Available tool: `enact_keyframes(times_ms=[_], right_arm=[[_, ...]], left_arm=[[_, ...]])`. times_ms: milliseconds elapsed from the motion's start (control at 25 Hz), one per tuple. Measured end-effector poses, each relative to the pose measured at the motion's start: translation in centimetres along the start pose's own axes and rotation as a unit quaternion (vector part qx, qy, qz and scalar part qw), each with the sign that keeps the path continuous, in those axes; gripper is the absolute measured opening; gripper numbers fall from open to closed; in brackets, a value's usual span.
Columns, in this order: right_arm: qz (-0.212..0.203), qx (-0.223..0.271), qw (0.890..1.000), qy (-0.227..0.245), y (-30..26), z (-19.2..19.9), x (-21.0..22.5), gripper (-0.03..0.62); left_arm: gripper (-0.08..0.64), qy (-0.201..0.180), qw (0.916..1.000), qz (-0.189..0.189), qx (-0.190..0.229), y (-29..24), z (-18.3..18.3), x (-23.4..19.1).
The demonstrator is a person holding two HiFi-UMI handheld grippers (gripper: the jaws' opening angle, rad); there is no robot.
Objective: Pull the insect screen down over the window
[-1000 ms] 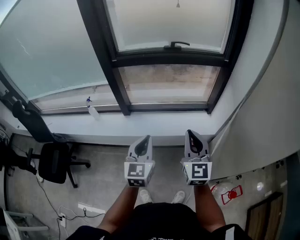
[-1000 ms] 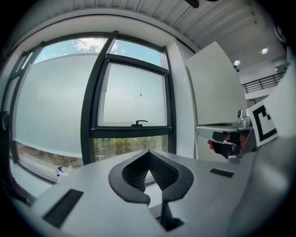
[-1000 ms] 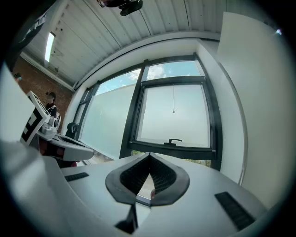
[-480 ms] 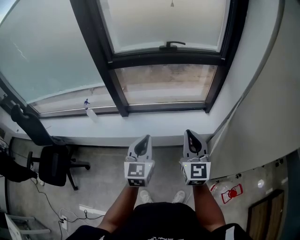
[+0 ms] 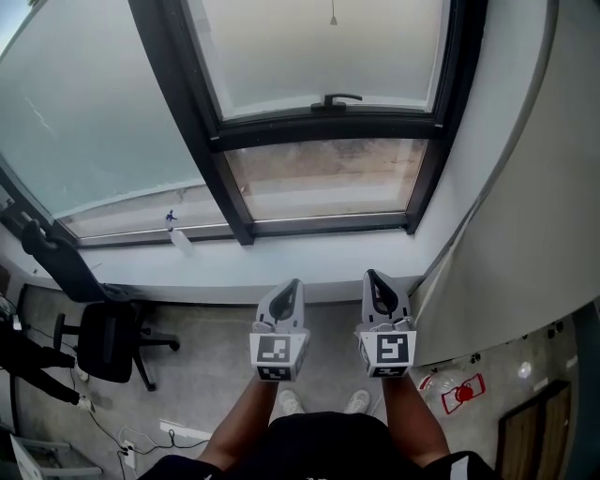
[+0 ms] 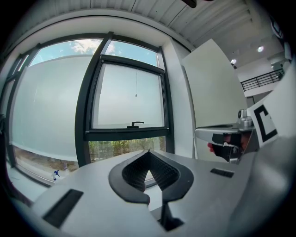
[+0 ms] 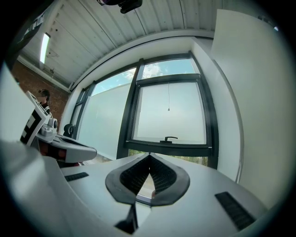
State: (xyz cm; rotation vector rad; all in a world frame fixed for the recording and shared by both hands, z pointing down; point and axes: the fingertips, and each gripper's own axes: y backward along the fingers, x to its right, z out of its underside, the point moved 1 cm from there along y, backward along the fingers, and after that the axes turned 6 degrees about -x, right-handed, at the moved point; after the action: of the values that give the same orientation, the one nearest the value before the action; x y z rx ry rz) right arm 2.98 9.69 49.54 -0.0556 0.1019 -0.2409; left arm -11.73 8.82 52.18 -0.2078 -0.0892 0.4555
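My left gripper (image 5: 292,284) was fully closed, its ribbed pads (image 6: 137,170) meeting at the tips with nothing between them. My right gripper (image 5: 372,277) was the same, tips together and empty, as its own view showed (image 7: 149,155). The two sat side by side, close but not touching, both pointing roughly level toward 12 o'clock. From the left gripper view the right one appeared at 3 o'clock; from the right gripper view the left one appeared at 9 o'clock.

Straight ahead at 12 o'clock, well apart from both tips, was the window (image 5: 328,131), dark-framed, with a handle (image 5: 336,99) on the bar across its middle. Its upper pane looked hazy and its lower pane clear onto greenery. A thin cord (image 5: 332,17) with a small bead hung in front of the upper pane, at 12 o'clock from the handle. I could not make out the screen itself.

Below the window ran a white sill (image 5: 309,255). A spray bottle (image 5: 176,234) lay on it at 10 o'clock from the left gripper. A black chair (image 5: 108,342) stood on the floor at 9 o'clock.
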Motion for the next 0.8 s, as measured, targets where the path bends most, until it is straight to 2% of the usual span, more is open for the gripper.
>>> enact_keyframes(times_ms=[680,800], right_arm=[[-0.022,-0.010,1.000,0.010,-0.3,0.2,5.9,-0.005],[-0.032,-0.008,0.999,0.008,-0.3,-0.4,6.4,-0.005]], left_arm=[[-0.005,-0.011,0.9994,-0.032,0.005,-3.7,-1.4,4.4],[-0.005,0.007,0.9990,-0.043,0.000,-4.2,-1.2,4.3]])
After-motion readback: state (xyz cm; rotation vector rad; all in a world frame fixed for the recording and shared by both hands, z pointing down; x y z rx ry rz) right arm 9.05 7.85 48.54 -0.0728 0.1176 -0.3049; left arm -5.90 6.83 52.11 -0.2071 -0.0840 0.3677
